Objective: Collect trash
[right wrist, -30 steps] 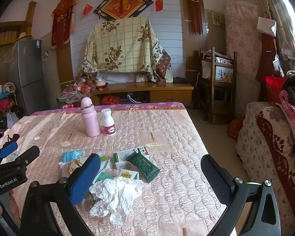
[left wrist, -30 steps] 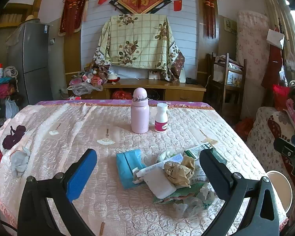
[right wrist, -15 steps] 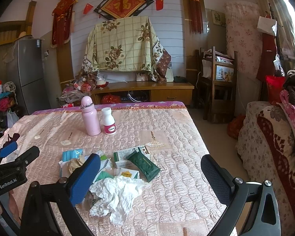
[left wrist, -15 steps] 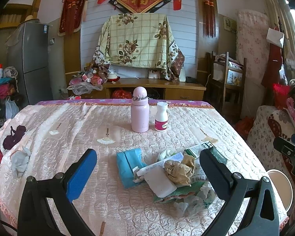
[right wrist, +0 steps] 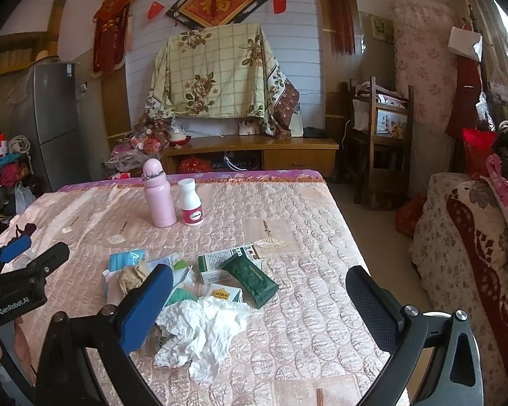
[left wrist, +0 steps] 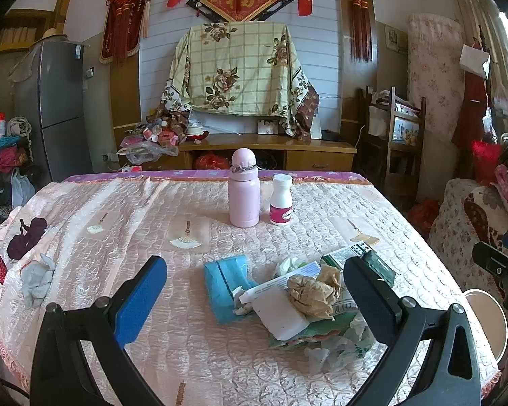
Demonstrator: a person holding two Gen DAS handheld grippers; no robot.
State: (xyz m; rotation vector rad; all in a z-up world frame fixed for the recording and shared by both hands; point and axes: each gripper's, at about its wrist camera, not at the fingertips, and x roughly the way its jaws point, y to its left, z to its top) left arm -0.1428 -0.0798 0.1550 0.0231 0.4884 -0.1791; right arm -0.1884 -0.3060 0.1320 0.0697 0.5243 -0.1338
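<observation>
A pink bottle and a white bottle stood further back on the quilted table, apart from the trash. The trash lay near the front edge: crumpled tissue, a green packet, small boxes. The left gripper and the right gripper were both spread wide, holding nothing.

Left tool and right tool both gape wide, empty.
</observation>
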